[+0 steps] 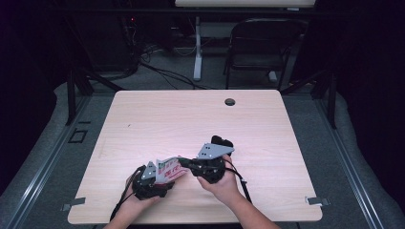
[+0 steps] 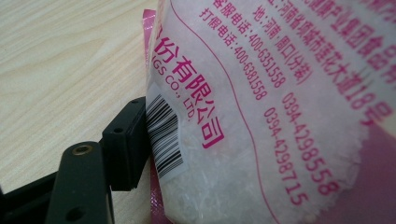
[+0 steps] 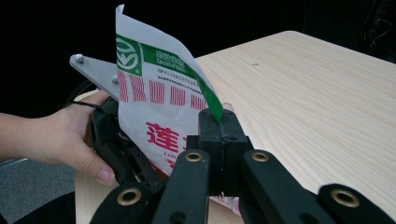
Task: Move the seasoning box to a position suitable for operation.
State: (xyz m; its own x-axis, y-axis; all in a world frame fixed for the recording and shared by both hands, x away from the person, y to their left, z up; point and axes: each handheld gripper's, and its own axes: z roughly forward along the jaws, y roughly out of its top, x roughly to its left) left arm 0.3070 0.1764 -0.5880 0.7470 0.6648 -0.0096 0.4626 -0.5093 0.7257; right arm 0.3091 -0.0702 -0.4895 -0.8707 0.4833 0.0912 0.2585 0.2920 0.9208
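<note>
Your right gripper (image 3: 219, 140) clamps the bag (image 3: 159, 93) edge; left gripper (image 1: 152, 181) grips it too; table (image 1: 191, 119) open beyond

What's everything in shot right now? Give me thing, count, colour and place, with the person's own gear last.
bag: one, white plastic with pink print, a green band and a barcode, filled with white crystals; held up off the table between the two grippers, near the front edge.
table: one, light wood; centre of the high view, with a round hole near its far edge.
chair: one, dark; on the floor beyond the table.
white post: one; on the floor beyond the table, left of the chair.
left gripper: one, black; front left, on the bag's lower left side.
right gripper: one, black with a grey plate; jaws closed on the bag's green-banded edge.
hands: two; at the table's front edge.
</note>
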